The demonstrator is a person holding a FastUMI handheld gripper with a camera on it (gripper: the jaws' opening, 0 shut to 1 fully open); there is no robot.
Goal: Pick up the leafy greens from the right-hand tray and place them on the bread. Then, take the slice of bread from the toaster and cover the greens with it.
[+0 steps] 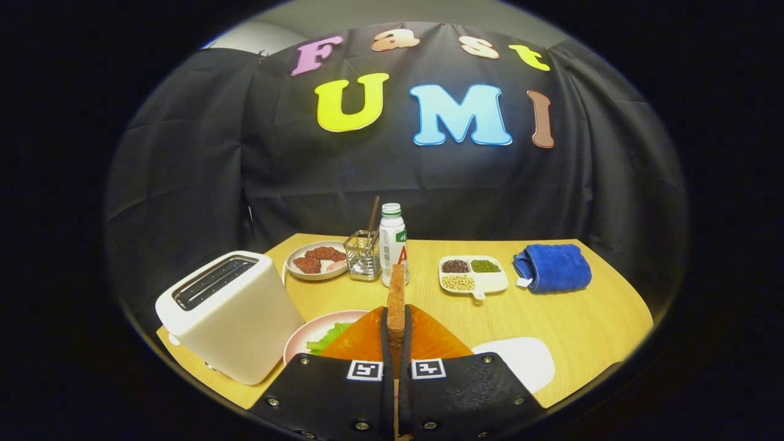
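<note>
So the gripper is nearly closed, both fingers squeezing a bread slice edge-on between them. The slice stands upright, long axis pointing up and away from the fingers, thin edge facing the camera. It's held above the table, over a pink plate where the greens peek out just left of the fingers. The gripper sits level, aimed straight across the table. Toaster is off to the left, slots look empty. A white tray lies right of the fingers. Beyond the slice: a bottle, a wire holder, a plate of meat, a divided dish, a blue towel.
</note>
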